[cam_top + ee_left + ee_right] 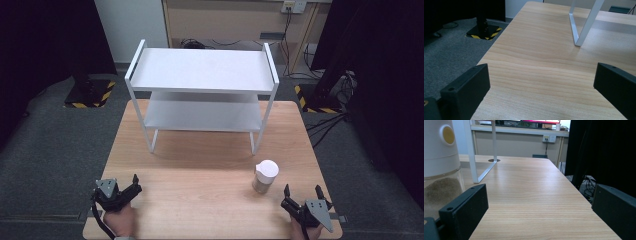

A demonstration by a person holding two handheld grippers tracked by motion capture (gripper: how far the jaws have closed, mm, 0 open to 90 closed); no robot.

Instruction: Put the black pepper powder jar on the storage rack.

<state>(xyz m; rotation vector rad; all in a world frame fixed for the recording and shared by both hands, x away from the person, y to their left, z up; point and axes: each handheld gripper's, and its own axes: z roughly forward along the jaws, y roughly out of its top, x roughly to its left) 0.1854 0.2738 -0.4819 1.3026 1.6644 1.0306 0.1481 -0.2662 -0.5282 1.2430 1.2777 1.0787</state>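
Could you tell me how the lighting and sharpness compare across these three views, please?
High view: even, soft light, the shelf rack casting a faint shadow on the table, corners dark. Left gripper view: wood grain crisp, near fingers slightly soft. Right gripper view: the jar is close and cropped, the background dim.

1 jar (265,176), 1 shelf rack (202,70), 2 grippers, 1 table (200,165).

Jar (439,165) cut off by left edge in right gripper view; shelf rack (584,22) top cropped in left gripper view
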